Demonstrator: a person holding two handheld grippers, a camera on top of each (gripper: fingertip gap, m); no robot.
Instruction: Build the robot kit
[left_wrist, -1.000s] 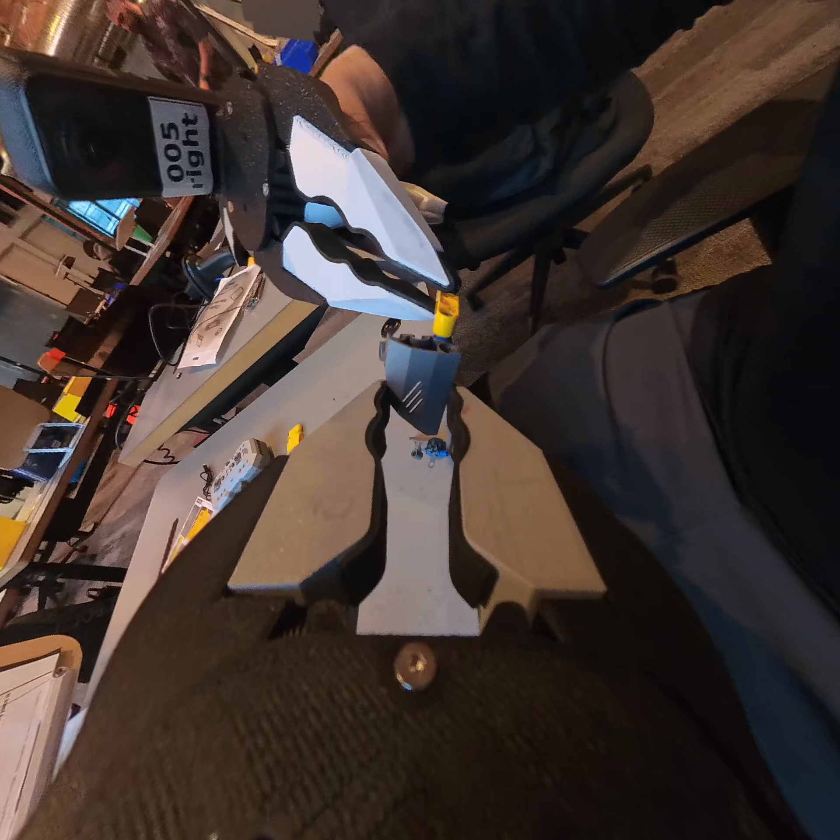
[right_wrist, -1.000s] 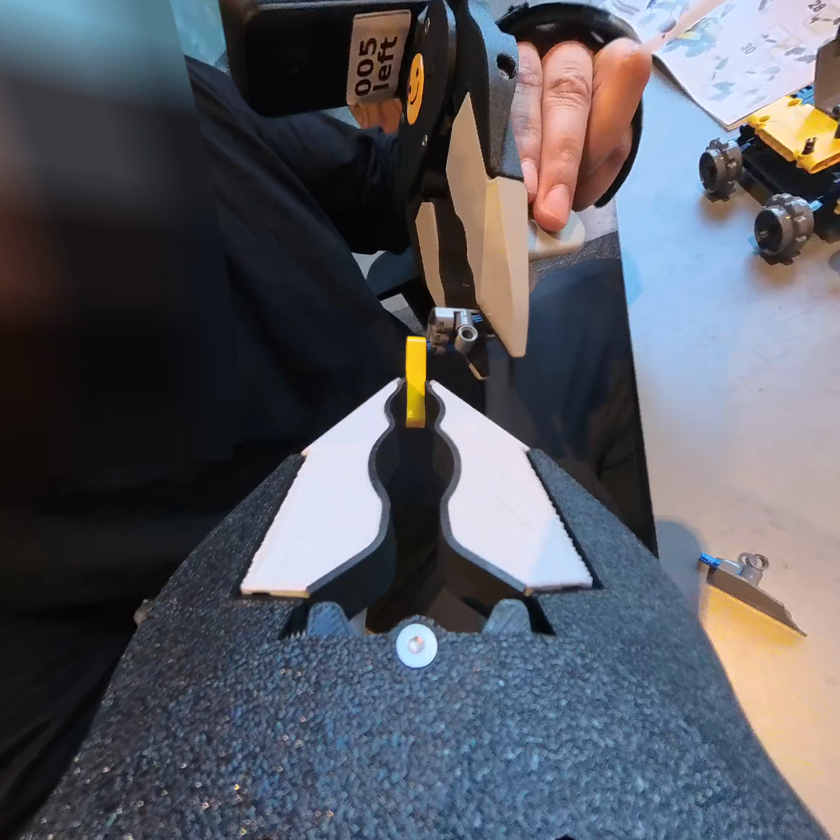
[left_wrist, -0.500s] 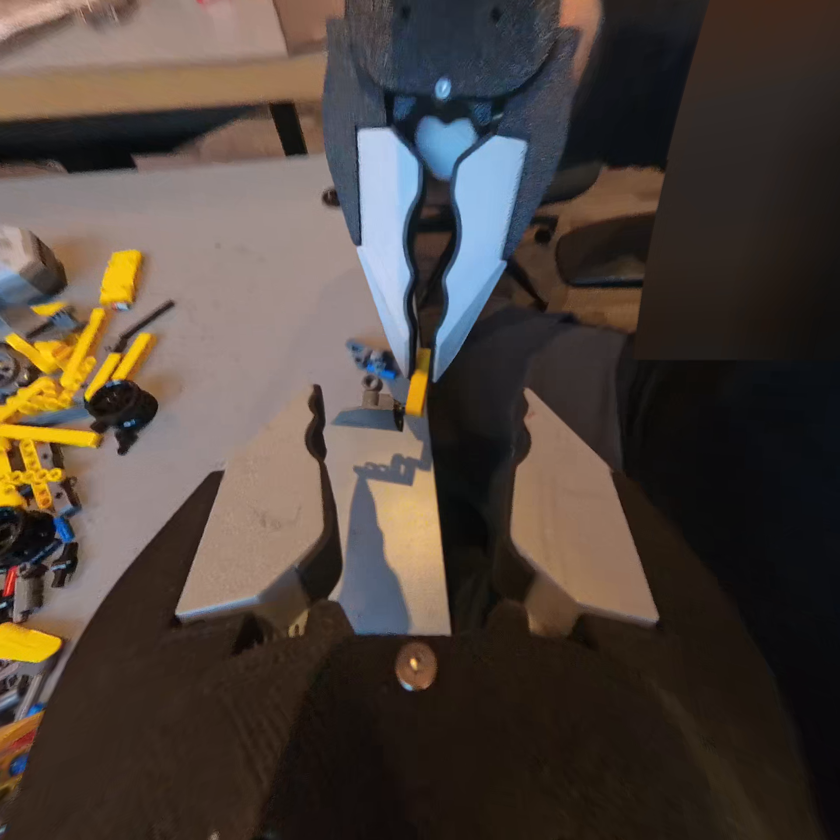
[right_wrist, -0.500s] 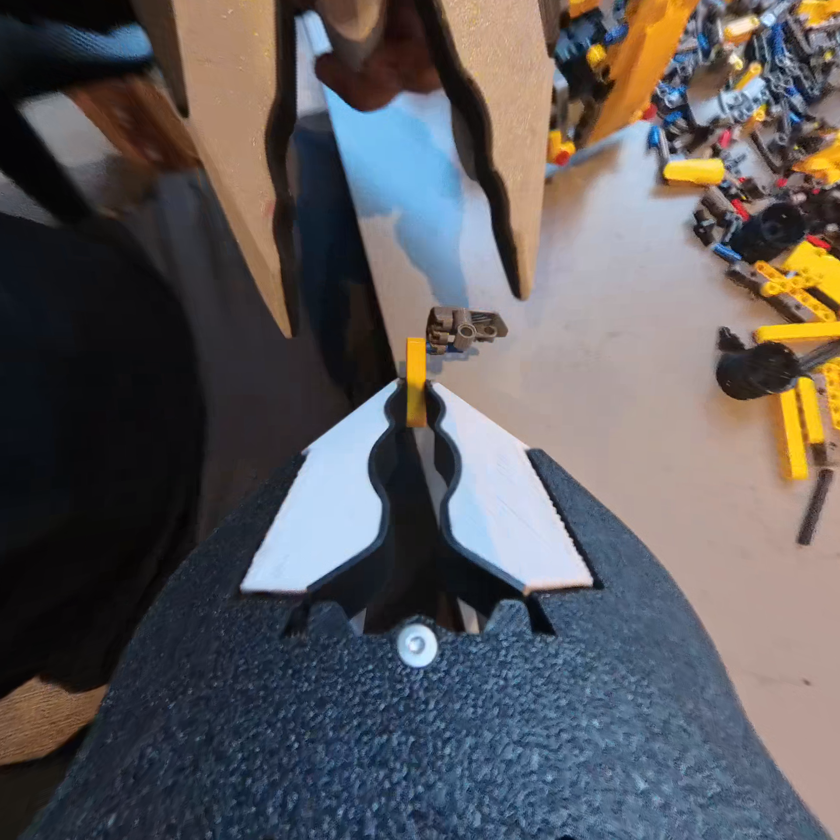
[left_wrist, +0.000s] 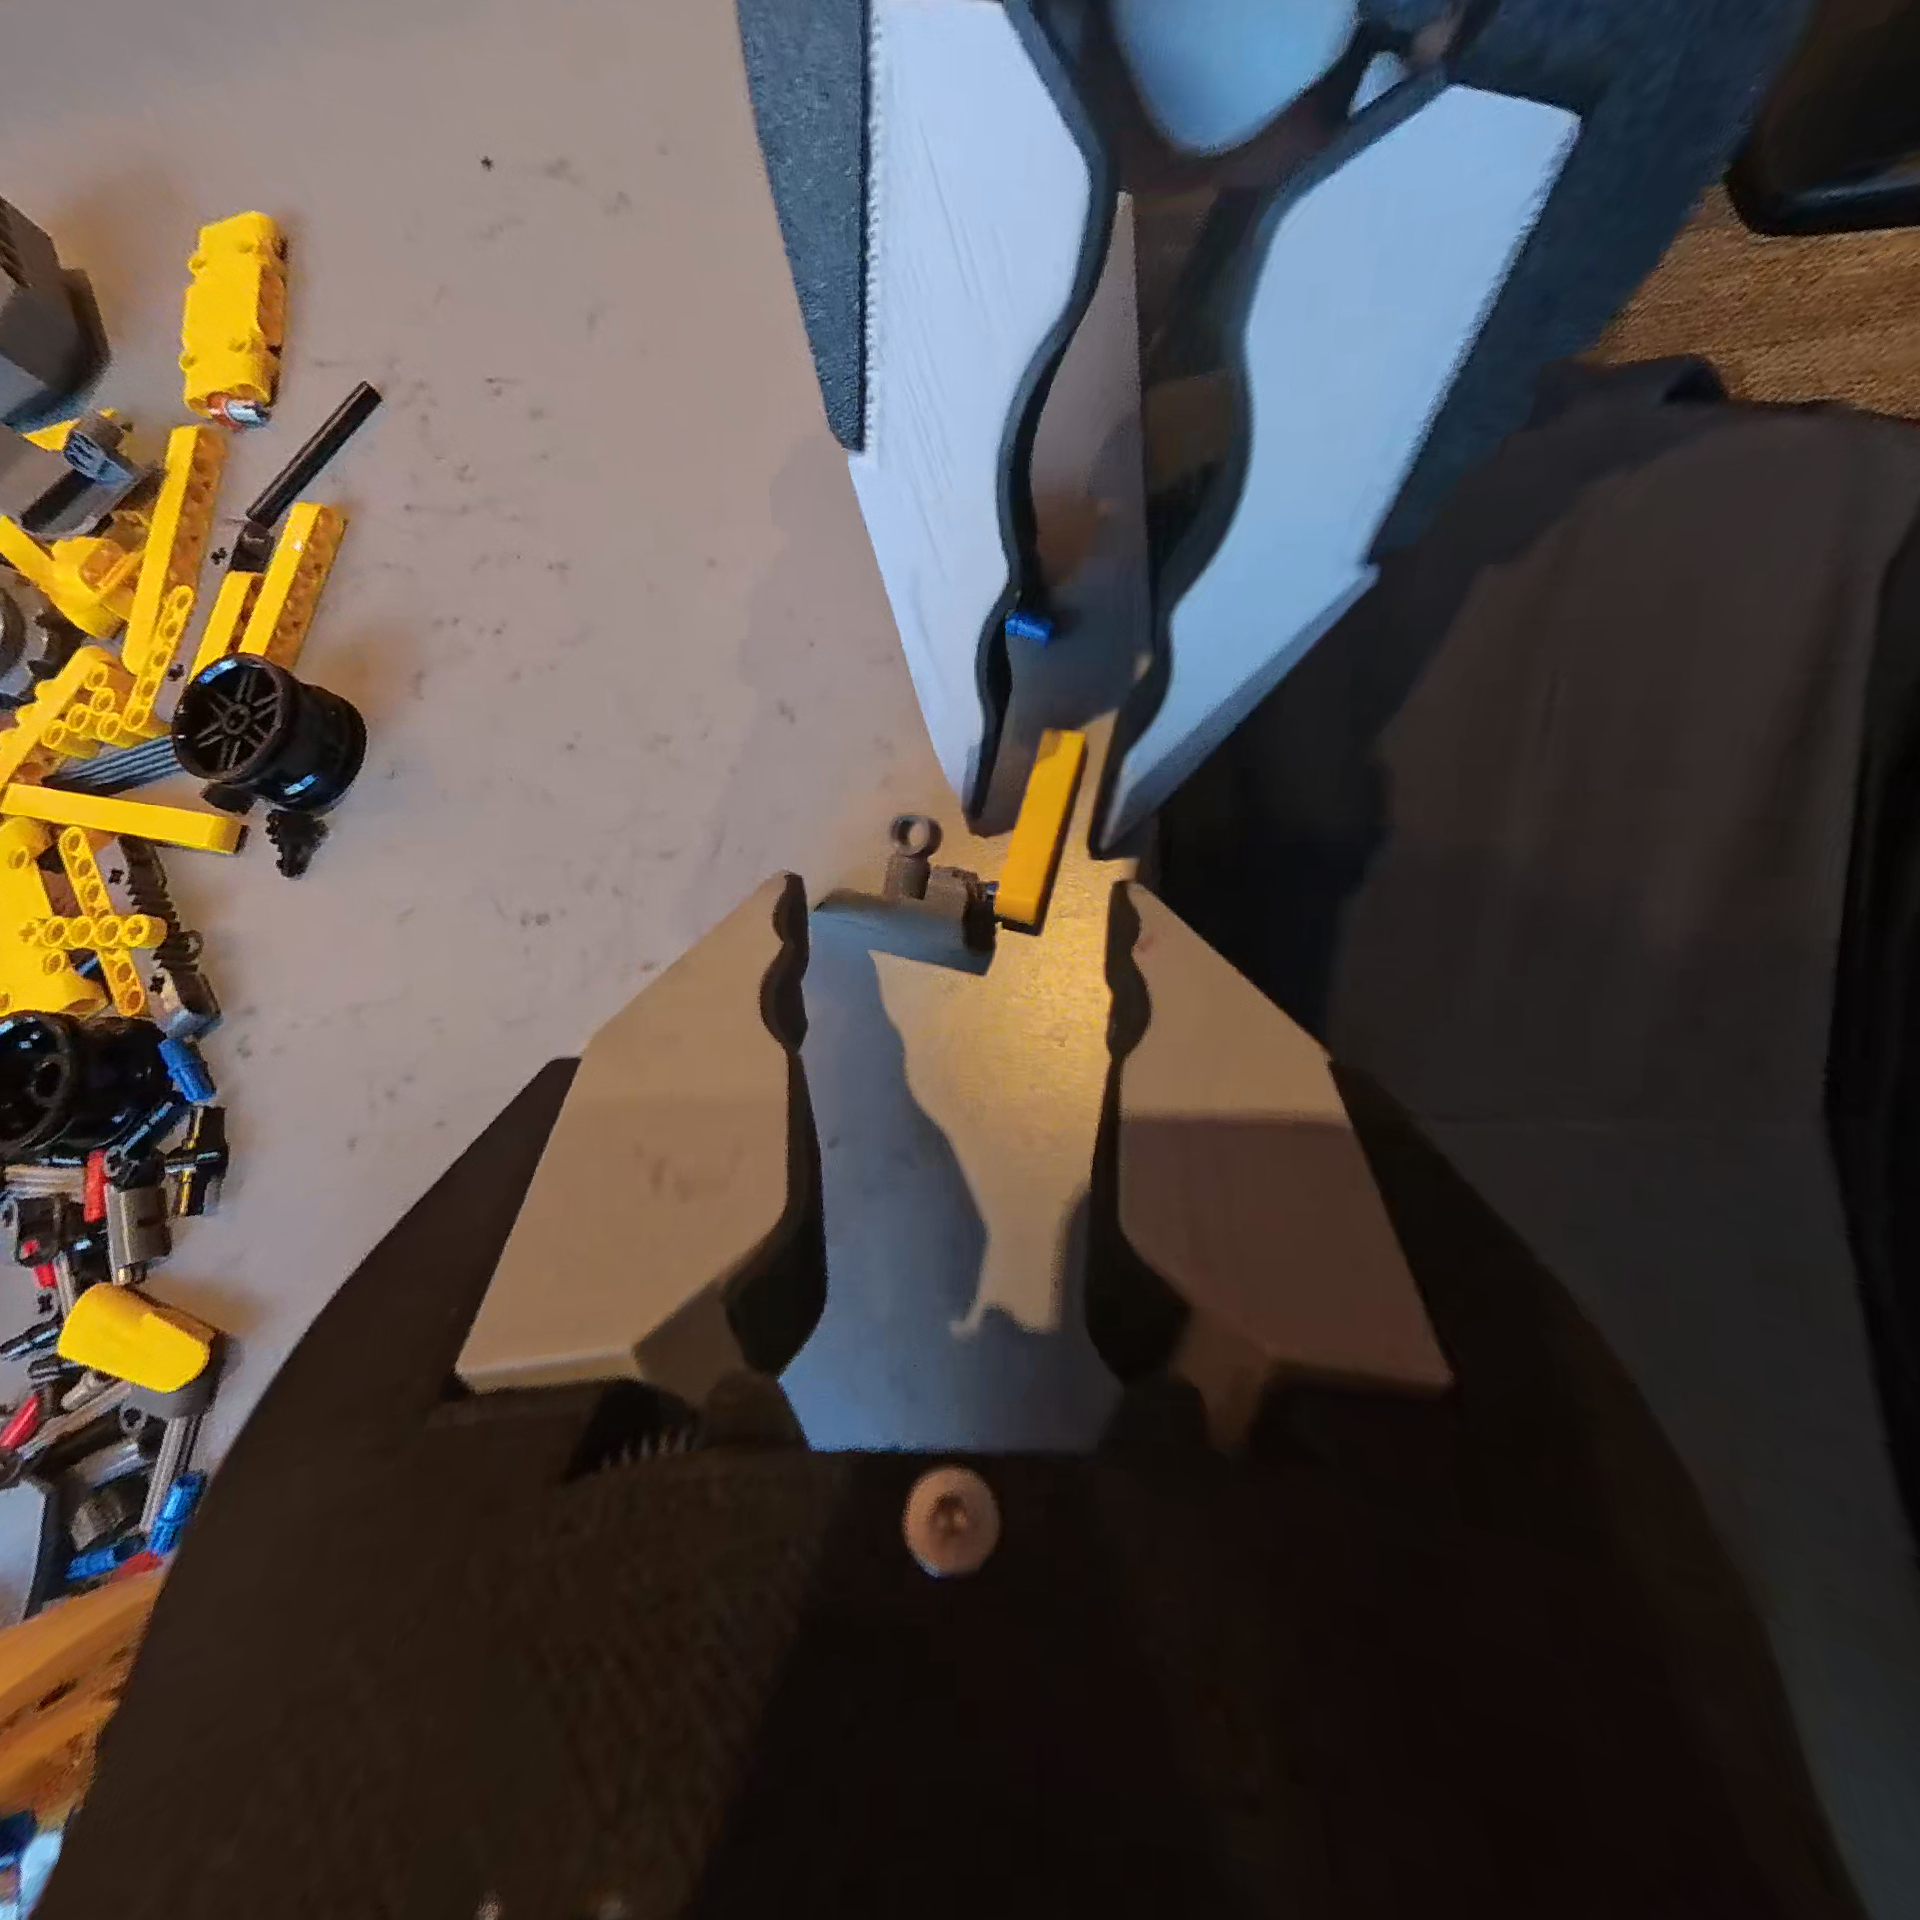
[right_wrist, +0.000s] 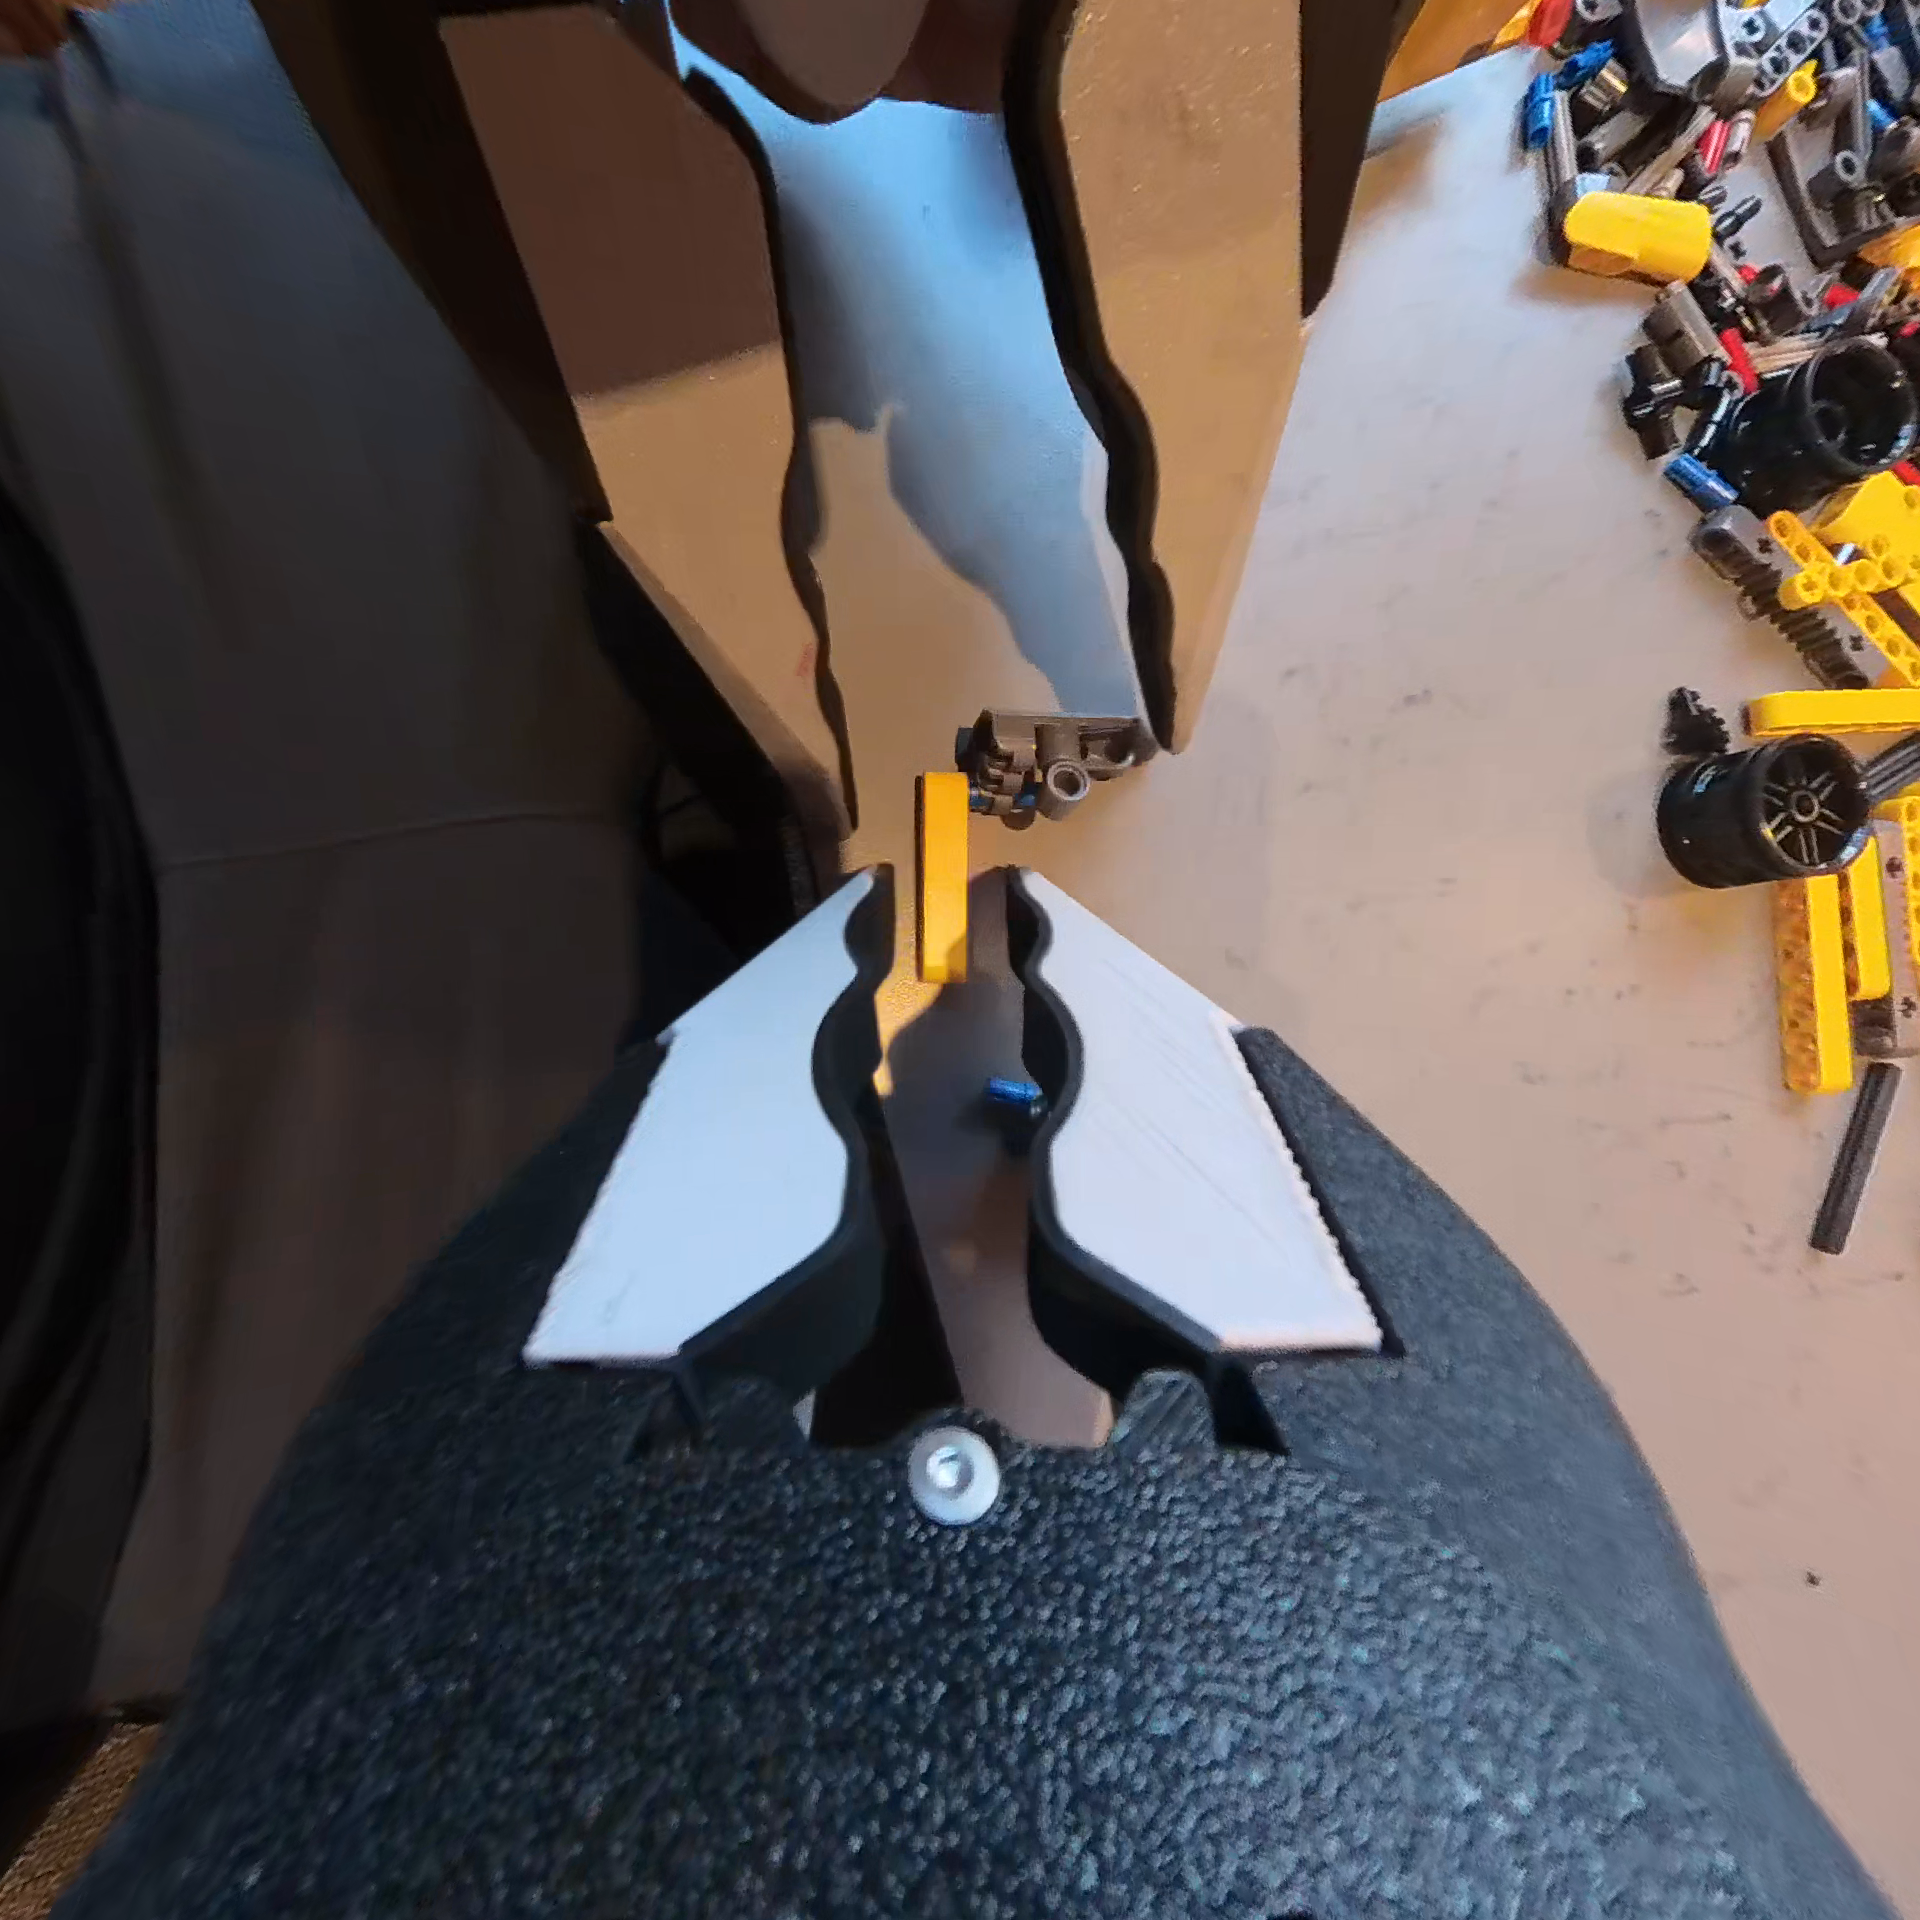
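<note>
The pale table (left_wrist: 540, 312) is being shared by both grippers near its edge, with a heap of yellow and black building pieces (left_wrist: 114, 727) spread over its left side. The left gripper (left_wrist: 951, 899) is being held with its jaws spread wide, nothing clamped; a grey piece (left_wrist: 914, 920) is lying just past its left fingertip. The right gripper (right_wrist: 940, 883) is facing it, jaws parted a bit, and a yellow beam (right_wrist: 940, 883) is sitting in the gap, not visibly pinched. That beam is being joined to the grey piece. A tiny blue pin (right_wrist: 1010, 1093) is lying between the right fingers.
</note>
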